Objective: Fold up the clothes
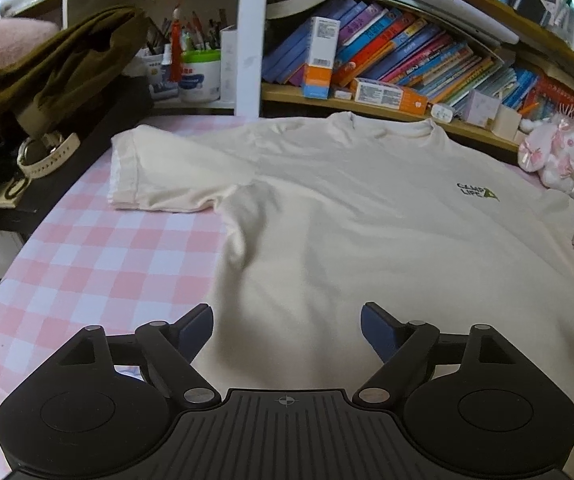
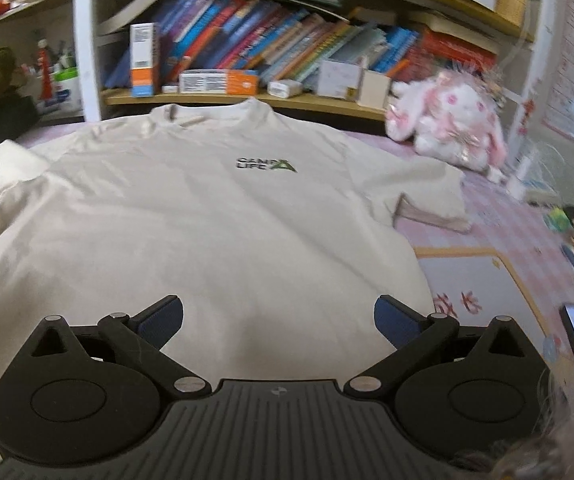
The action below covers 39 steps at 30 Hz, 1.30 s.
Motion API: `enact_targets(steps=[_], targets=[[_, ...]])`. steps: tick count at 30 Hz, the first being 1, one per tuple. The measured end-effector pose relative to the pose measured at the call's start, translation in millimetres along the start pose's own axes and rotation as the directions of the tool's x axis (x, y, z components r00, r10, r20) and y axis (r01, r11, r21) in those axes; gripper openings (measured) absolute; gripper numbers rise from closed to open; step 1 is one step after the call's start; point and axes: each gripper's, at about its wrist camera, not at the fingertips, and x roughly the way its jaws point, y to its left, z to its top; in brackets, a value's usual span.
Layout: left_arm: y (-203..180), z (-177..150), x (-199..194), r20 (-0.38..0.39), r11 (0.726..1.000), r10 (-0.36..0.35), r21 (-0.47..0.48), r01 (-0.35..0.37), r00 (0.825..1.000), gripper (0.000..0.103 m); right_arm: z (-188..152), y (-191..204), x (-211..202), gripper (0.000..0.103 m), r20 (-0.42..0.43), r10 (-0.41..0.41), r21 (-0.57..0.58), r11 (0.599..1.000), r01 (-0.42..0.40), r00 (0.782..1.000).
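1. A cream T-shirt (image 1: pixel 367 220) lies face up and spread flat on a table covered by a pink-and-white checked cloth (image 1: pixel 99 264), its collar toward the bookshelf at the back.
2. A small dark chest logo (image 2: pixel 265 165) reads "CAMP LIFE" as far as the blur allows.
3. One short sleeve (image 1: pixel 147 172) lies out flat over the checked cloth on the left; the other sleeve (image 2: pixel 427 188) lies out on the right.
4. The left gripper (image 1: pixel 287 328) hovers above the shirt's lower part, jaws spread wide with nothing between them.
5. The right gripper (image 2: pixel 279 320) hangs likewise over the hem area, fingers apart and empty.
6. A pink-and-white plush rabbit (image 2: pixel 451 120) sits on the table just beyond the right sleeve.
7. Slanted rows of books (image 1: pixel 407 52) fill the shelf behind the collar.
8. An olive-brown garment (image 1: pixel 59 64) is heaped at the far left, with a white-strapped wristwatch (image 1: pixel 45 154) just below it.
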Motion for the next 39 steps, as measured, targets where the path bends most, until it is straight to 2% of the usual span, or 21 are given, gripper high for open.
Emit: enact_targets(steps=[9, 18, 23, 28, 32, 37, 39], targets=[[-38, -6, -9, -0.027, 0.997, 0.072, 0.026, -0.071, 0.997, 0.084, 2, -31, 19, 0.103, -0.029, 0.099, -0.005, 0.995, -0.099, 0.995], [-28, 2, -8, -0.013, 0.996, 0.084, -0.012, -0.084, 0.996, 0.085, 1, -29, 24, 0.103, -0.043, 0.164, -0.069, 0.984, -0.167, 0.985], [-18, 8, -4, 0.0, 0.996, 0.08, -0.035, -0.08, 0.997, 0.089, 8, -25, 22, 0.103, -0.022, 0.129, -0.033, 0.991, -0.13, 0.991], [21, 22, 4, 0.005, 0.994, 0.036, -0.099, -0.035, 0.999, 0.091, 13, -9, 19, 0.103, -0.018, 0.101, 0.059, 0.993, -0.1, 0.995], [52, 33, 10, 0.012, 0.989, 0.001, -0.15, 0.001, 1.0, 0.091, 12, 9, 8, 0.103, 0.003, 0.051, 0.087, 0.995, -0.051, 0.999], [92, 46, 17, 0.023, 0.976, -0.043, -0.212, 0.047, 0.999, 0.089, 3, 38, -4, 0.103, -0.03, -0.008, 0.087, 0.996, 0.011, 1.0], [108, 48, 26, 0.027, 0.957, -0.062, -0.281, 0.067, 0.998, 0.089, 0, 47, -8, 0.103, -0.039, -0.037, 0.092, 0.995, 0.04, 0.999]])
